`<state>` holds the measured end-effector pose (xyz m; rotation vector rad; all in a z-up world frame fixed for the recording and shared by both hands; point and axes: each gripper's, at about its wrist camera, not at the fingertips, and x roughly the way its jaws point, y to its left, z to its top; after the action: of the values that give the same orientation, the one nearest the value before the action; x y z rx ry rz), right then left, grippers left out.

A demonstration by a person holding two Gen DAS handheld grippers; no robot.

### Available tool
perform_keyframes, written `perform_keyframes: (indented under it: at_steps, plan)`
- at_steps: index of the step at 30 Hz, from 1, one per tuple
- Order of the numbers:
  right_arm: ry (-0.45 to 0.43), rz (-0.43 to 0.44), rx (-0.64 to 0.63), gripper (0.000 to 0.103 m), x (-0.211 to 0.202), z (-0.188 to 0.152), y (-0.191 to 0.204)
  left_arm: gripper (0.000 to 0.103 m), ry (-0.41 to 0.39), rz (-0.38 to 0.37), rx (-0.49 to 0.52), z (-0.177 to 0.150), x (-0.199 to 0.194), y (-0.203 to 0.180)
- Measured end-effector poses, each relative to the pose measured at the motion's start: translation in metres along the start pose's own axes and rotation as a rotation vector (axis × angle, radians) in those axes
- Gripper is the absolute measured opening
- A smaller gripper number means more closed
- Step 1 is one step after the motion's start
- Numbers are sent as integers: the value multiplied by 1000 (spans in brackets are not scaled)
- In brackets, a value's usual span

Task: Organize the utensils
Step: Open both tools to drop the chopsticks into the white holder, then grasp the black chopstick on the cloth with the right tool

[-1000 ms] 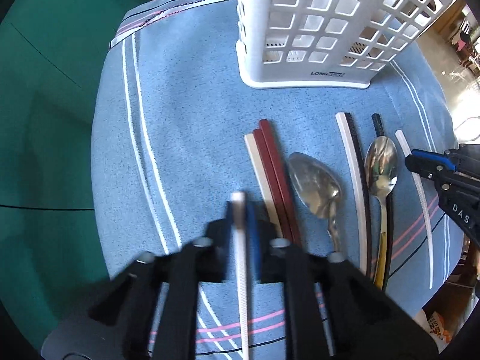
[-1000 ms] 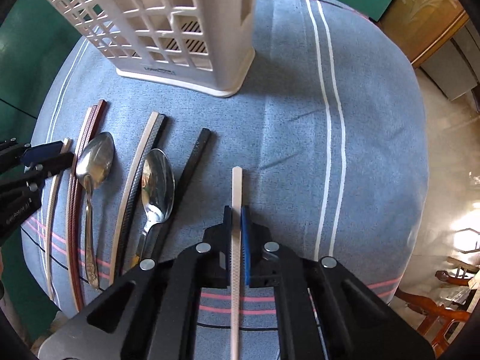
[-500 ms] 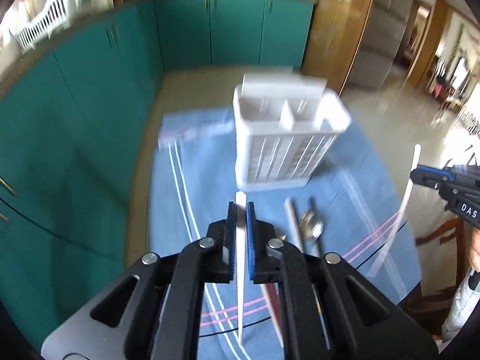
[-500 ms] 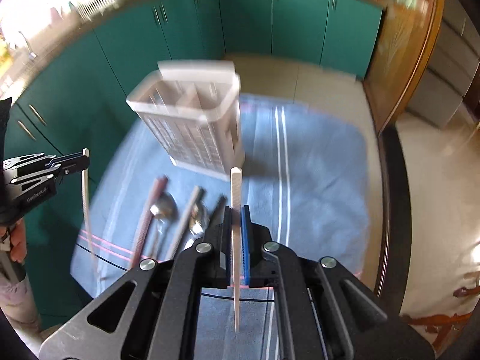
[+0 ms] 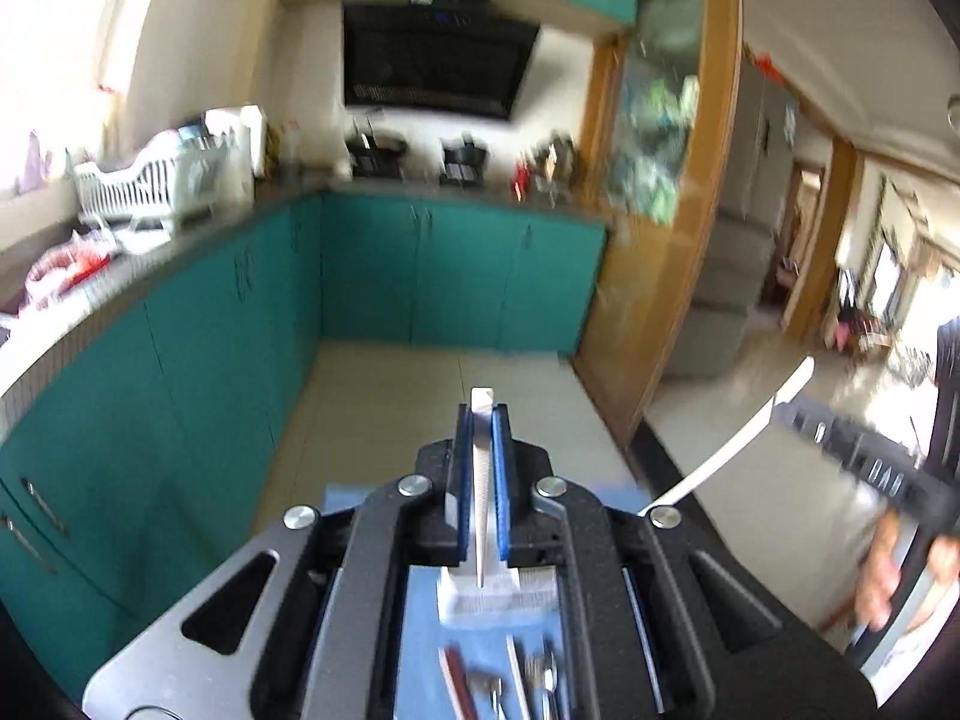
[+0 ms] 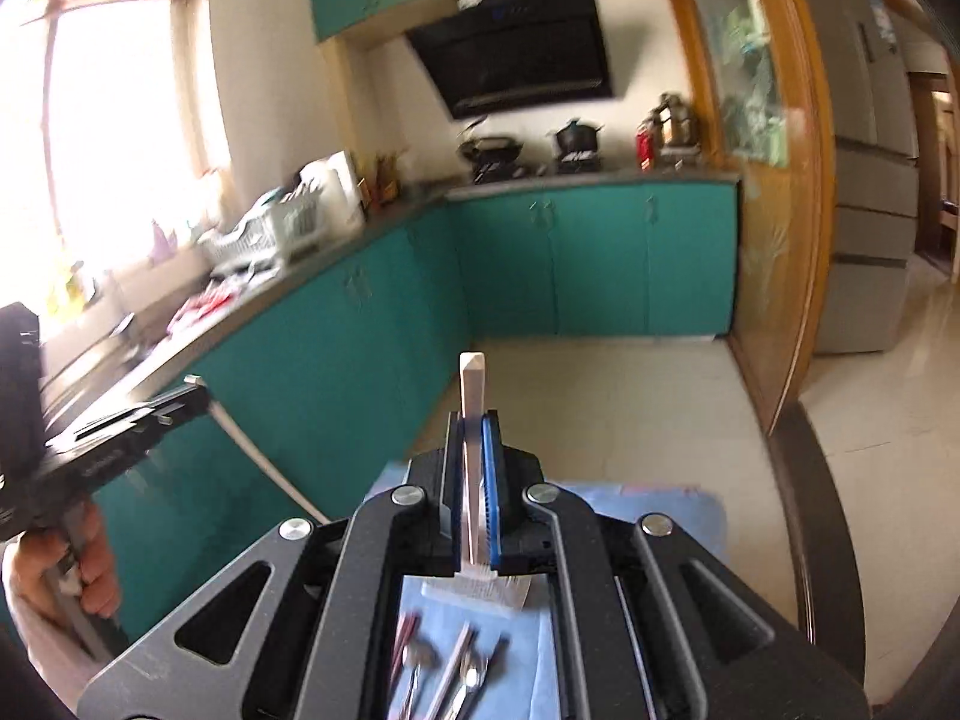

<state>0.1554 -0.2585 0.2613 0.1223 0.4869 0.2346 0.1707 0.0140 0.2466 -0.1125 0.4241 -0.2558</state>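
1. The left gripper [image 5: 482,420] pinches a white chopstick [image 5: 481,450], which stands upright between its blue pads.
2. The right gripper [image 6: 474,426] pinches a cream chopstick [image 6: 471,396] the same way.
3. Below both grippers, the white basket [image 6: 480,588], spoons [image 6: 414,660] and remaining chopsticks [image 6: 453,666] sit on the blue-clothed table [image 6: 648,504].

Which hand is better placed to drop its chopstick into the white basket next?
Neither clearly: left gripper and right gripper each clamp a white chopstick, both raised, basket far below both.
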Motion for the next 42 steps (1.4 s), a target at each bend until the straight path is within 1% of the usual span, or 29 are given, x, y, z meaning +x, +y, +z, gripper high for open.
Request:
perform_keyframes:
  at_steps: [1, 3, 5, 8, 11, 13, 17, 19, 22, 23, 24, 25, 26, 27, 28, 29, 30, 31, 32, 33, 35, 36, 37, 38, 39, 40, 41, 42]
  plan:
    - [-4, -13, -1, 7, 5, 2, 2, 6, -30, 9, -18, 7, 5, 2]
    - [4, -38, 2, 7, 25, 1, 2, 6, -48, 28, -42, 6, 25, 2]
    - [20, -50, 15, 7, 50, -9, -3, 6, -25, 56, -53, -4, 47, 0]
    - [73, -35, 61, 7, 82, -35, -15, 6, 39, 61, -84, -41, 82, 4]
    - [91, -45, 70, 7, 98, -61, -22, 6, 80, 79, -101, -75, 101, 13]
    - [96, -43, 90, 7, 100, -75, -27, 6, 104, 92, -101, -91, 108, 18]
    - [93, -12, 131, 7, 97, -96, -37, 6, 103, 94, -98, -105, 105, 24]
    - [83, 0, 132, 7, 93, -103, -38, 6, 99, 89, -93, -110, 101, 23]
    - [91, 9, 114, 7, 86, -114, -37, 7, 101, 96, -75, -118, 96, 20]
    - [92, 4, 103, 9, 84, -117, -36, 8, 99, 107, -68, -119, 93, 19]
    - [89, -4, 99, 19, 81, -118, -36, 14, 89, 116, -67, -120, 90, 20]
    - [84, -8, 100, 34, 75, -121, -37, 18, 79, 117, -68, -121, 85, 21]
    - [78, -4, 104, 39, 71, -124, -38, 26, 66, 110, -73, -121, 78, 22]
    - [71, 4, 111, 40, 63, -128, -41, 30, 52, 106, -79, -123, 69, 24]
    - [66, 12, 118, 41, 53, -134, -45, 32, 40, 106, -82, -124, 61, 25]
    - [62, 18, 123, 40, 46, -138, -47, 37, 21, 110, -85, -127, 49, 27]
    - [49, 26, 140, 40, 32, -149, -53, 45, 4, 122, -83, -131, 35, 30]
    - [39, 33, 156, 41, 22, -158, -57, 48, -4, 139, -79, -136, 26, 32]
    - [36, 38, 168, 41, 14, -167, -62, 53, -7, 179, -66, -146, 14, 36]
    - [44, 33, 184, 41, 8, -181, -67, 56, 10, 224, -54, -159, 5, 41]
    - [110, -15, 196, 41, 13, -207, -75, 59, 75, 279, -70, -185, 2, 52]
    - [180, -50, 186, 41, 24, -226, -75, 60, 137, 299, -91, -203, 7, 60]
    - [248, -68, 174, 41, 38, -244, -74, 60, 179, 307, -102, -216, 11, 65]
    - [333, -72, 162, 41, 56, -266, -69, 60, 251, 319, -119, -237, 19, 71]
    - [393, -68, 161, 41, 70, -280, -65, 60, 335, 322, -134, -261, 30, 76]
    - [455, -62, 159, 40, 83, -294, -59, 60, 396, 317, -146, -278, 37, 79]
    - [521, -47, 146, 40, 98, -309, -48, 60, 436, 313, -156, -292, 41, 82]
    - [544, -38, 129, 40, 104, -316, -39, 60, 471, 311, -163, -304, 44, 83]
